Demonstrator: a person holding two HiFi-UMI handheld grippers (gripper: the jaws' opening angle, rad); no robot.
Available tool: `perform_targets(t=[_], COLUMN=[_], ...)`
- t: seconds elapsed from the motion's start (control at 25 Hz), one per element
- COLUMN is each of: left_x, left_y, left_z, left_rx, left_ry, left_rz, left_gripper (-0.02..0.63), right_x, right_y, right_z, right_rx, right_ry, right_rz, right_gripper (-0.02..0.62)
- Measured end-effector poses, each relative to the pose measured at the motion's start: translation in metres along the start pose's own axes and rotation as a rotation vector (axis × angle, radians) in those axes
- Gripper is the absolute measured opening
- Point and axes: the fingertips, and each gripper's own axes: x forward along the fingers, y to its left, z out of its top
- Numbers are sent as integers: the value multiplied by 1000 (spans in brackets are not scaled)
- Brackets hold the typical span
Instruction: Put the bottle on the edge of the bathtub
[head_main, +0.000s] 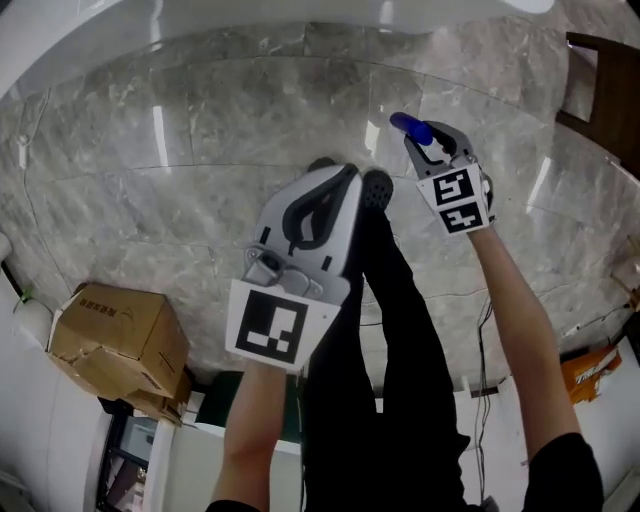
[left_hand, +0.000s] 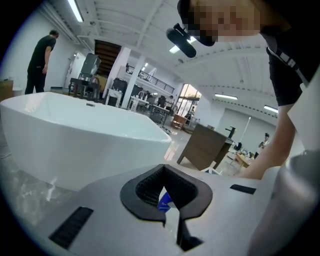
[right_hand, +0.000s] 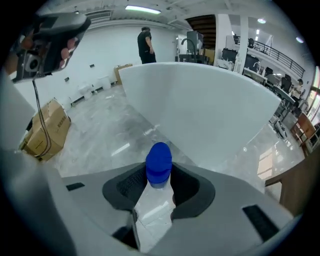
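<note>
Blue-capped bottle (right_hand: 156, 196) between right tongs (right_hand: 160, 186)

Right tongs (head_main: 421, 137) grip a blue-capped bottle (head_main: 410, 126) above the marble floor (head_main: 200, 130); left tongs (head_main: 338, 182) alongside; cardboard box (head_main: 120, 340) lower left.

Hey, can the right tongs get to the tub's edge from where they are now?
Probably yes. The right tongs, shut on the bottle, point at the tub, with only bare floor between. Nothing visible blocks the way up to its edge.
</note>
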Motion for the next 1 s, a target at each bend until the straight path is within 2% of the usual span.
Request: perform_targets(t=[0.44,0.68,1.0], left_x=[59,77,92], left_y=[66,98,120], left_z=[-79,-114,-155], left_rx=[-25,-1,-4], left_ry=[66,104,136], left_rz=[-47,-51,-60], left_gripper=[9,9,9], right_x=[164,231,288], right_y=[-29,-48,-60], right_z=[-46,-58,-75], right_rx=[-111,-81,-50], right_ry=[114,158,192], right_rz=[5,-33,-72], right_gripper=[146,146,146])
